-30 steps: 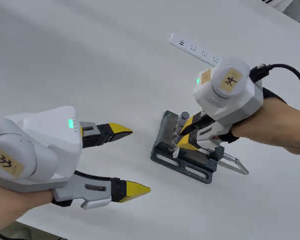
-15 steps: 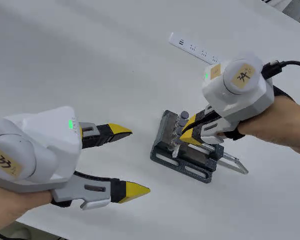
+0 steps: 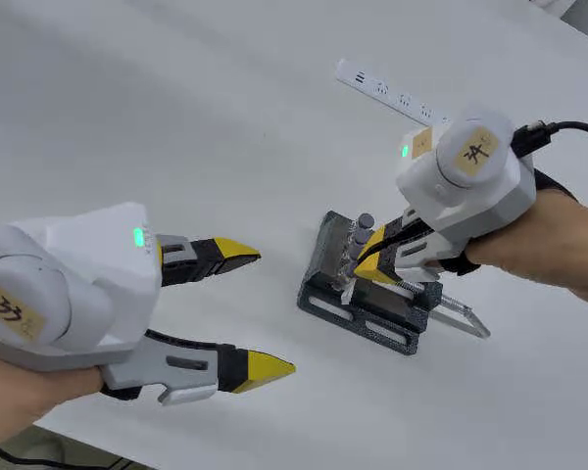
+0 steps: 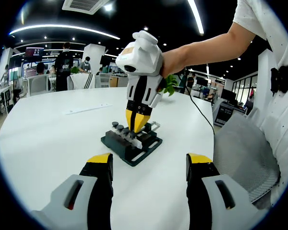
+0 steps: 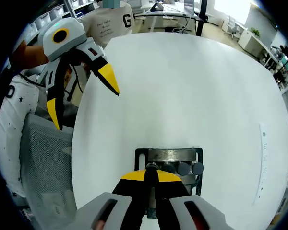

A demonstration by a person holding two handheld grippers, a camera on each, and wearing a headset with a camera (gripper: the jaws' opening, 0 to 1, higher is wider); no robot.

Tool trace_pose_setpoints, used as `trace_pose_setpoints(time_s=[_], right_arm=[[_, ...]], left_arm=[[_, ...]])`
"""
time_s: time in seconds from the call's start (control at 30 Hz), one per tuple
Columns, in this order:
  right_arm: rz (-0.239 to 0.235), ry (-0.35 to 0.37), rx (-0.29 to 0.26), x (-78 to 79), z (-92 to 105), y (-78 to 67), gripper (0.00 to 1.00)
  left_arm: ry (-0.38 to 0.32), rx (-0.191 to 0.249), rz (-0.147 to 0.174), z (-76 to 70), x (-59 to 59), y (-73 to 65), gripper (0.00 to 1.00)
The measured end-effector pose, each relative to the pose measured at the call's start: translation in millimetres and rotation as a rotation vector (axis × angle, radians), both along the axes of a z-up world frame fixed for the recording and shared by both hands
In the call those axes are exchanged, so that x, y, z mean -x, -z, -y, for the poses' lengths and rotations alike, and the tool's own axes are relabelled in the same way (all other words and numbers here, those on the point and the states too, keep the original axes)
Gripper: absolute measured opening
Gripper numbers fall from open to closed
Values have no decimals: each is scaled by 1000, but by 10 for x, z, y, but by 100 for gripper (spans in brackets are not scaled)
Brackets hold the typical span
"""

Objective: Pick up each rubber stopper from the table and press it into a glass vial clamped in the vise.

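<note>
Spreading across the head view is the white table (image 3: 176, 117). Lower left, the left gripper (image 3: 274, 313) hovers with its jaws gaping wide and nothing between them. Right of centre, the right gripper (image 3: 357, 268) points down with its jaws drawn together; whether a stopper is pinched there cannot be told. Beneath it sits the dark vise (image 3: 367, 318), and a power strip (image 3: 387, 93) lies upper right. The tips meet the clamped row of vials (image 3: 353, 257) at its lower end, and grey rubber stoppers (image 3: 366, 220) cap the others.
</note>
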State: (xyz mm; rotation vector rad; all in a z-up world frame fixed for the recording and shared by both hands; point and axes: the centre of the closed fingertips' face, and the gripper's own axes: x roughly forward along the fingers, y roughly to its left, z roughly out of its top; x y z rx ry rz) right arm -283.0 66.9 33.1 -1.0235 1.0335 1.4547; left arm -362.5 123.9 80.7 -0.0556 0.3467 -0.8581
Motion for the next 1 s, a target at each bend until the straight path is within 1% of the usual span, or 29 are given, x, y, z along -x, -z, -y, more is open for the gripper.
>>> trace_pose_setpoints(time_s=[0.07, 0.1, 0.3, 0.47, 0.57, 0.67, 0.7, 0.83, 0.87, 0.9, 1.0], right_arm=[[1, -5, 5, -3, -4, 31, 1], [7, -8, 3, -17, -10, 27, 1], [-6, 0, -2, -20, 0, 19, 1], [-2, 1, 5, -6, -4, 24, 2], [0, 12, 6, -8, 1, 28, 2], [4, -4, 7, -7, 4, 30, 1], [1, -2, 10, -9, 4, 33, 1], [-5, 3, 51, -15, -7, 47, 1], [-4, -6, 54, -13, -5, 48, 1], [-8, 6, 56, -14, -4, 48, 1], [-14, 10, 57, -26, -7, 56, 1]], left_arm=[[-1, 0, -1, -7, 1, 4, 60], [-1, 0, 0, -9, 1, 3, 60], [-3, 3, -3, -21, 4, 4, 58], [-2, 7, -1, -4, -1, -3, 58], [-4, 10, 6, 8, -18, -16, 58], [-6, 16, 9, 19, -35, -27, 58], [-4, 16, 8, 23, -37, -28, 58], [-3, 15, 10, 24, -43, -31, 58], [-4, 15, 10, 22, -44, -32, 58], [-7, 19, 8, 20, -45, -36, 58], [-7, 16, 6, 16, -44, -28, 57]])
